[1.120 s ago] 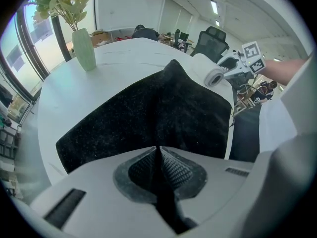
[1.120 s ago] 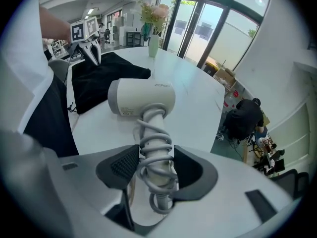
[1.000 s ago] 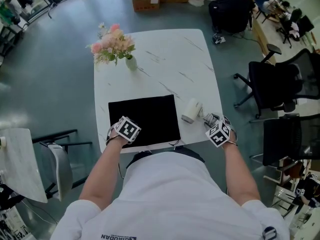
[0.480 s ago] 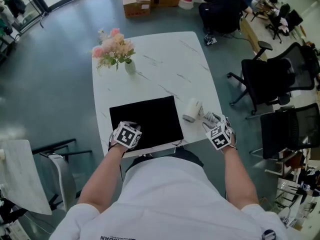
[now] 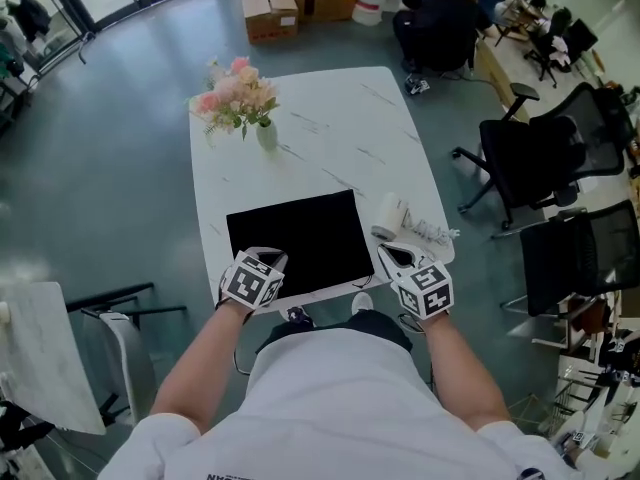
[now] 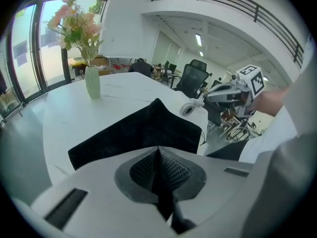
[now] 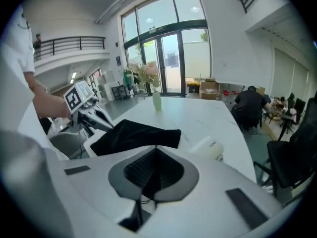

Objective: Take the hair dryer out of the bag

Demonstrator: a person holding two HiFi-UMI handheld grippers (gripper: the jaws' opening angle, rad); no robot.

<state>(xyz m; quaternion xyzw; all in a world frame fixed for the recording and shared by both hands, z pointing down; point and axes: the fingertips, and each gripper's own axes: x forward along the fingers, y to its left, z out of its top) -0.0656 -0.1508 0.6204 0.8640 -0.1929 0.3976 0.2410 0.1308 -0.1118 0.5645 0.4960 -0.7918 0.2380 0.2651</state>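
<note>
Daylight from the tall glass windows (image 7: 168, 48) floods my white marble tabletop (image 5: 330, 118) evenly; both gripper views bulge at dark corners, foreground soft.

Matt cloth bag (image 5: 295, 243) (glossy table (image 5: 330, 108))

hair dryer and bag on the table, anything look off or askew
Nothing broken or spilled. The hair dryer lies on its side right of the black bag, its cord bunched at the table edge, where it could slip off.

Black bag (image 5: 298, 243), white hair dryer (image 5: 388, 215), white veined table (image 5: 340, 108)
</note>
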